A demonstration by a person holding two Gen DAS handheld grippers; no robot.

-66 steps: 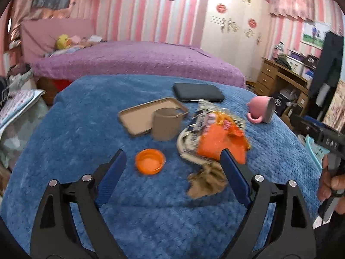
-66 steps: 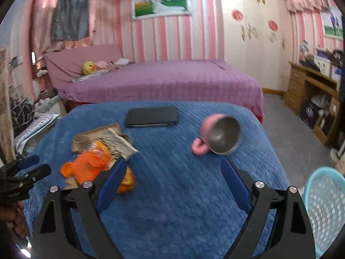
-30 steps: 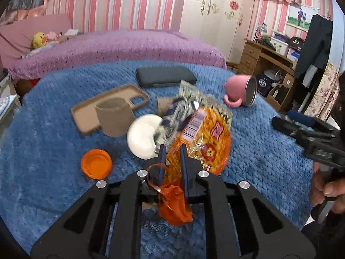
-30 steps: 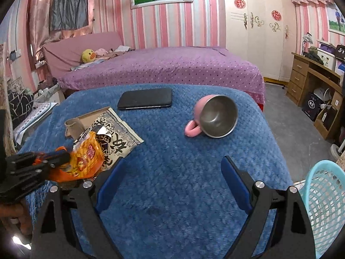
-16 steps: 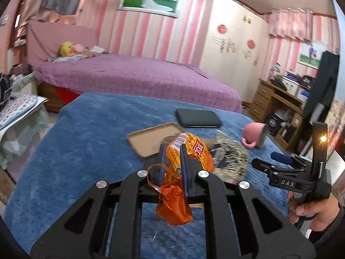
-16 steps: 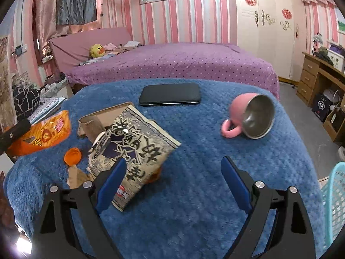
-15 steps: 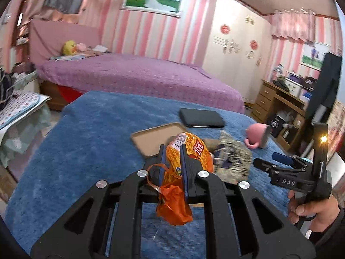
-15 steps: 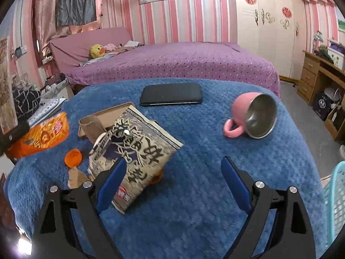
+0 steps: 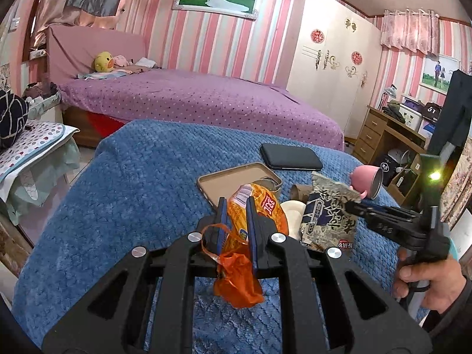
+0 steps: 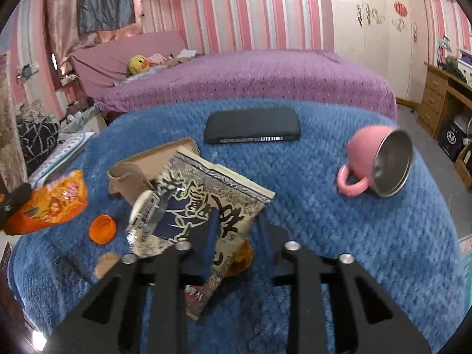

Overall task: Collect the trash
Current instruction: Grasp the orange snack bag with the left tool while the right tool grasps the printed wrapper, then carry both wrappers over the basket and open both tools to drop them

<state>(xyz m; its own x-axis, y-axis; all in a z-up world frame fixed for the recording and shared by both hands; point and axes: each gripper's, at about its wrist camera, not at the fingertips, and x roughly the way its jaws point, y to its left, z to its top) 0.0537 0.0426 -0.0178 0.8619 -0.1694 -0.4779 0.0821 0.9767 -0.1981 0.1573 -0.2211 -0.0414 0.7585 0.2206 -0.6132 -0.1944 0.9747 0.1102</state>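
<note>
My left gripper [image 9: 236, 203] is shut on an orange snack bag [image 9: 262, 206], held up off the blue blanket; its crumpled tail hangs behind the fingers. The right wrist view shows that bag [image 10: 56, 200] at the far left. A beige and black patterned snack bag [image 10: 206, 200] leans on the trash pile. My right gripper [image 10: 236, 227] has its jaws closing on the bag's lower right part, which lies between the blurred fingers. In the left wrist view the right gripper's tip [image 9: 354, 206] sits on that bag [image 9: 330, 215]. An orange cap [image 10: 101, 230] and a brown paper scrap [image 10: 106, 262] lie nearby.
A brown tray [image 9: 236, 180] with a torn paper cup [image 10: 129, 183], a white lid [image 9: 292, 215], a black phone case [image 10: 252, 125] and a tipped pink mug [image 10: 377, 162] lie on the blue blanket [image 9: 132, 177]. A purple bed stands behind. A hand [image 9: 427, 283] holds the right gripper.
The right gripper's jaws went from wide open to nearly together around the patterned bag as it moved closer. The left gripper lifted the orange bag off the pile, then stayed still.
</note>
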